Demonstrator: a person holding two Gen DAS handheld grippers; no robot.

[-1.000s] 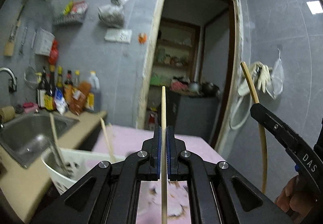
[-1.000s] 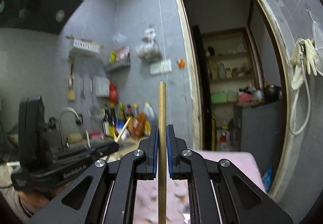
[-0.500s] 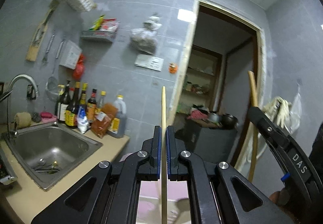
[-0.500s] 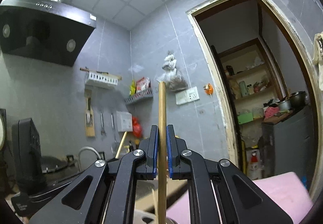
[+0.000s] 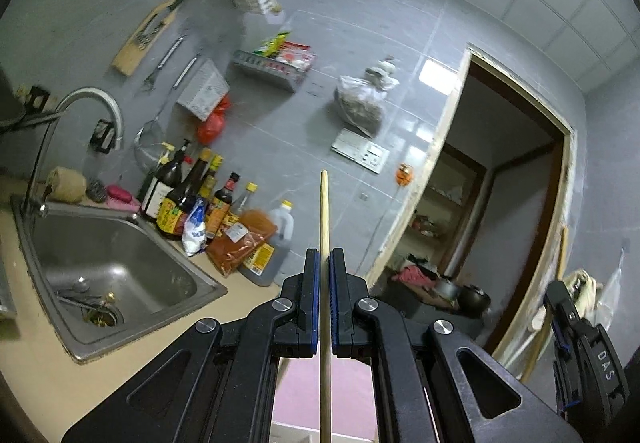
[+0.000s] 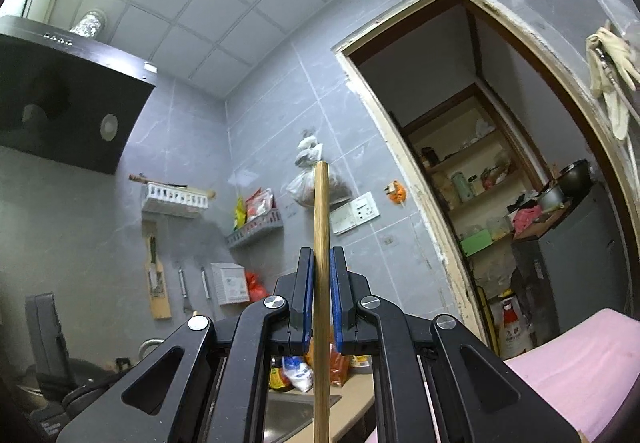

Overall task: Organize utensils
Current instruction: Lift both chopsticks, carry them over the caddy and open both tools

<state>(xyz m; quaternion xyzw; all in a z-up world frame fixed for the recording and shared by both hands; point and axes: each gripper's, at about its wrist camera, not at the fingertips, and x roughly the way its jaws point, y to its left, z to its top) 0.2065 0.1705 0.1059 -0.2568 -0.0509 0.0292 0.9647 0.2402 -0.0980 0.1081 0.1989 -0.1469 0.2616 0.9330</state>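
Observation:
My left gripper (image 5: 324, 263) is shut on a thin pale chopstick (image 5: 324, 211) that stands upright between the blue pads and pokes up past the fingertips. My right gripper (image 6: 322, 261) is shut on a thicker brown chopstick (image 6: 321, 211), also upright. Both grippers are raised and point up at the grey tiled wall. The right gripper shows at the right edge of the left wrist view (image 5: 584, 347), with its chopstick (image 5: 554, 283) beside the door frame.
A steel sink (image 5: 100, 259) with a tap (image 5: 80, 115) lies at the left. Sauce bottles (image 5: 192, 199) stand behind it. A white wall rack (image 6: 176, 199), a range hood (image 6: 60, 99), an open doorway (image 6: 500, 183) and a pink table (image 6: 580, 371) are in view.
Both grippers have tilted upward with their chopsticks still held. The white basket and pink table have dropped out of the left view; more wall and ceiling show.

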